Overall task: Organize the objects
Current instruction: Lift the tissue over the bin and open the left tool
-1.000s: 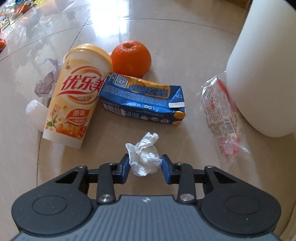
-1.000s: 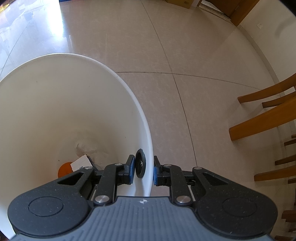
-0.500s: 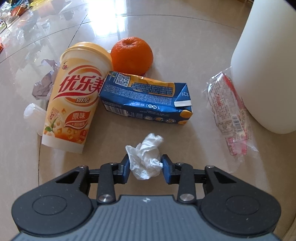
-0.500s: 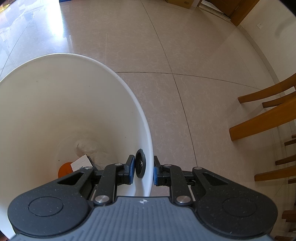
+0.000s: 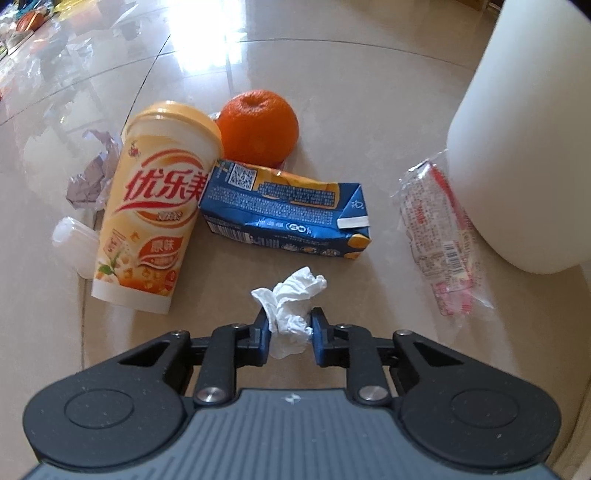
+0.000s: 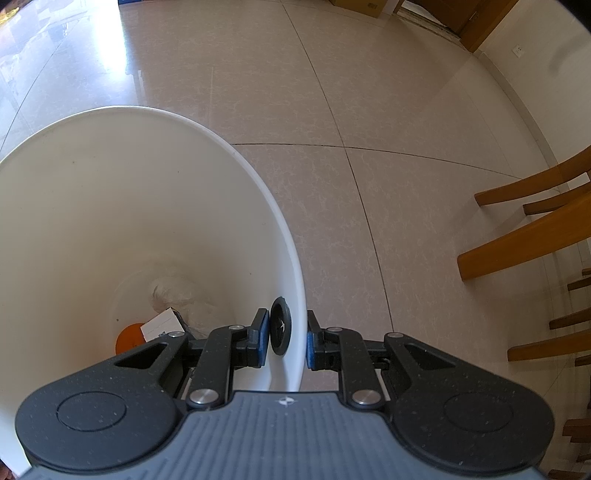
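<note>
Since a second ago, left gripper (image 5: 288, 330) has clamped the tissue (image 5: 291, 299); right gripper (image 6: 282, 338) pinches the bin (image 6: 288, 236) rim. Next: lift tissue, carry it over the bin.

A home: glossy tiled floor (image 6: 369, 110); wooden chairs (image 6: 524, 236); wooden door (image 6: 476, 18).

Left tool (image 5: 287, 328) clamped on crumpled white tissue (image 5: 291, 301) just above the glossy beige floor (image 5: 369, 110). Beyond it a blue drink carton (image 5: 288, 212) lies flat, touching an upright milk-tea cup (image 5: 151, 206); orange (image 5: 258, 127) behind the carton. White bin (image 5: 524, 147) on the right, plastic snack wrapper (image 5: 439, 236) beside its base. Crumpled purple-grey paper (image 5: 92, 177) and 1 small clear tub (image 5: 72, 240) left of the cup
</note>
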